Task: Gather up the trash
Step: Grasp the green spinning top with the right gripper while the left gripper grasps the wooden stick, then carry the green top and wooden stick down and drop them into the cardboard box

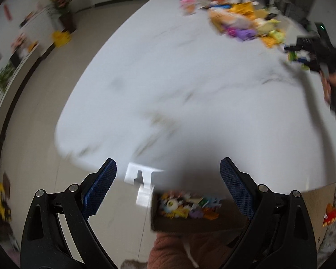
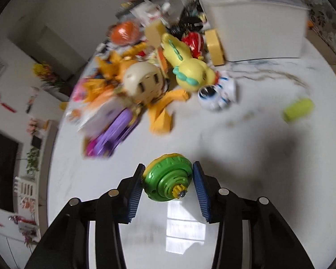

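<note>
My right gripper (image 2: 168,179) is shut on a green and yellow spinning top (image 2: 168,179), which lies tilted with its tip toward the camera, just above the white marble table (image 2: 246,157). A blurred pile of toys (image 2: 145,78) lies beyond it, with a cream round head, a yellow dinosaur and purple and orange pieces. In the left wrist view, my left gripper (image 1: 168,174) stands open with nothing between its fingers, over the table's near edge (image 1: 145,170). Below that edge is a brown box (image 1: 190,210) holding small colourful pieces. The right gripper (image 1: 300,56) shows at the far right.
A white plastic bin (image 2: 257,27) stands behind the pile, at the back right. A lime-green cylinder (image 2: 299,109) lies alone on the right, and a small white and blue toy (image 2: 215,94) lies beside the pile. A hand (image 1: 333,85) grips the right tool. Floor and flowerpots are to the left.
</note>
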